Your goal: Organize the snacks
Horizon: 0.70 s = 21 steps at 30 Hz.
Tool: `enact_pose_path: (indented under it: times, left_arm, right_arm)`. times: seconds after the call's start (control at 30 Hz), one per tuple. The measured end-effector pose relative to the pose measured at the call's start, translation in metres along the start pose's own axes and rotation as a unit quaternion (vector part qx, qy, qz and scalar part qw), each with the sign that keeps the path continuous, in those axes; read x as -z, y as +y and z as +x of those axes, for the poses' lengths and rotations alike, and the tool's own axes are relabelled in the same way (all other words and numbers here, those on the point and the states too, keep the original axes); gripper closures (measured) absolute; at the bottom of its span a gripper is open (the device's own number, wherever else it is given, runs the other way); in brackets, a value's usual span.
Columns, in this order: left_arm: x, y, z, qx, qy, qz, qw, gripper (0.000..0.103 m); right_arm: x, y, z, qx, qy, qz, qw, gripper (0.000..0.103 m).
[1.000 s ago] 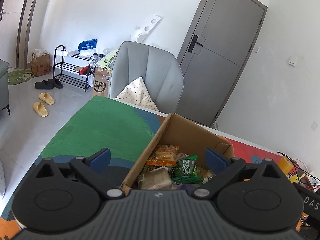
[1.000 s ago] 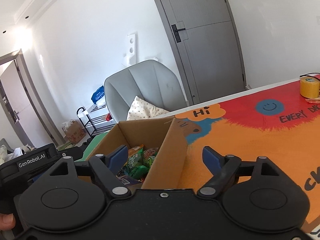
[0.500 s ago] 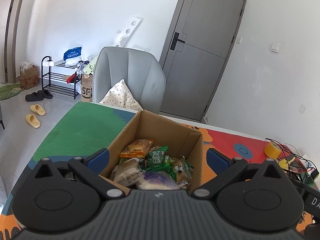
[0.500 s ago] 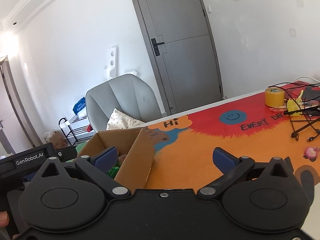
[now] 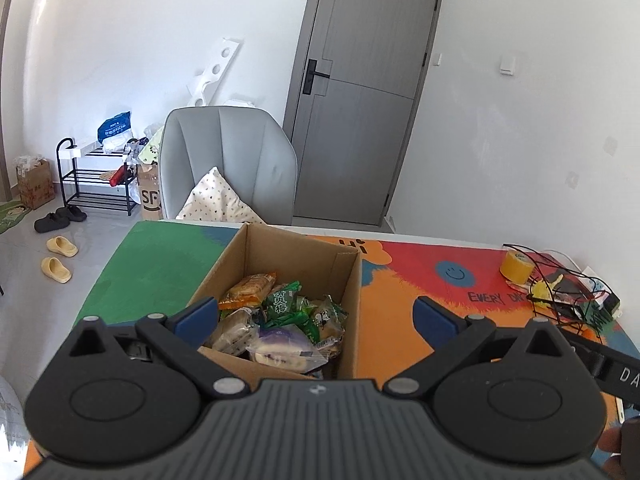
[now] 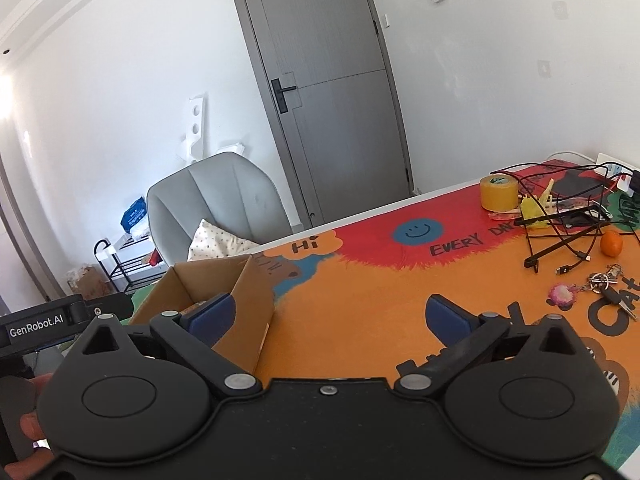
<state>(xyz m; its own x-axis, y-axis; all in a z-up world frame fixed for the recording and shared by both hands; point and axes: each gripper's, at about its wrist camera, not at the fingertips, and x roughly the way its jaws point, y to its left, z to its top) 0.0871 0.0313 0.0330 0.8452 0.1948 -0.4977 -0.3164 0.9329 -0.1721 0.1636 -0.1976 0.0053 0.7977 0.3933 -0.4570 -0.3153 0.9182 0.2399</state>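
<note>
Gaping wide, empty: left tongs above snack box; right tongs beside it.

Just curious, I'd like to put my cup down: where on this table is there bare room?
The orange stretch between the cardboard box and the keys is bare, as is the green end left of the box. It is crowded at the far right corner: tape roll, cables, orange.

Your right gripper jaws just spread wider, nothing between them, both grippers pulled back from the cardboard box, more tabletop showing.
</note>
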Motion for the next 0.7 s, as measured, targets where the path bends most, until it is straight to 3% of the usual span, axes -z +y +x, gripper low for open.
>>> enact_pose_path:
  times: [0.7]
  left_arm:
    - [0.006,-0.004,-0.055,0.038,0.015,0.093,0.9949,0.000]
  right_arm:
    - [-0.007,0.002,-0.052,0.017,-0.015,-0.048,0.999,0.000]
